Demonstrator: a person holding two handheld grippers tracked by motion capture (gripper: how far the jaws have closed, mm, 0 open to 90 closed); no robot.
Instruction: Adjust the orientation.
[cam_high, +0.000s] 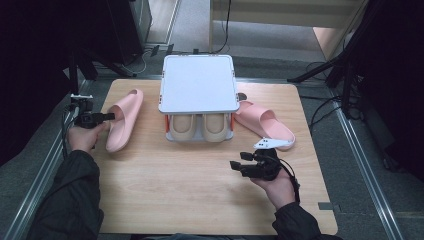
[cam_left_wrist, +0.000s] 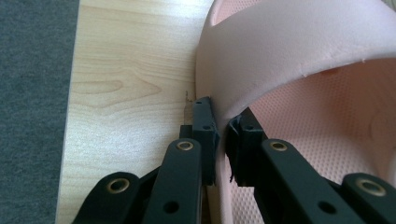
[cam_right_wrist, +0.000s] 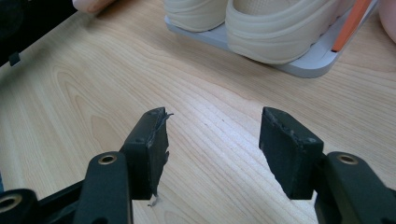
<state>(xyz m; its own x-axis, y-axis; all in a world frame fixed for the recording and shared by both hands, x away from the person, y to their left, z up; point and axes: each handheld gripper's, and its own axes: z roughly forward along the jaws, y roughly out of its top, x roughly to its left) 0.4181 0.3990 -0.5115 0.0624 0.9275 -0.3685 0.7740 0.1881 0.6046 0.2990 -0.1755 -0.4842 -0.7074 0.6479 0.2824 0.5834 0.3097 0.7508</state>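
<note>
A pink slipper (cam_high: 125, 117) lies on the left of the wooden table (cam_high: 200, 195). My left gripper (cam_high: 111, 117) reaches it from the left and is shut on its outer side wall, just where the strap begins. In the left gripper view both black pads (cam_left_wrist: 205, 126) press on that wall of the slipper (cam_left_wrist: 299, 51), one outside and one inside. The second pink slipper (cam_high: 265, 125) lies at an angle to the right of the rack. My right gripper (cam_high: 241, 163) hovers open over bare wood in front of it, and nothing sits between its fingers (cam_right_wrist: 212, 140).
A small two-level rack with a white top shelf (cam_high: 198, 82) stands at the table's middle back. A pair of beige shoes (cam_high: 199, 127) sits on its lower level (cam_right_wrist: 313, 63), with orange posts (cam_right_wrist: 352, 23) at the sides. Dark stands and cables surround the table.
</note>
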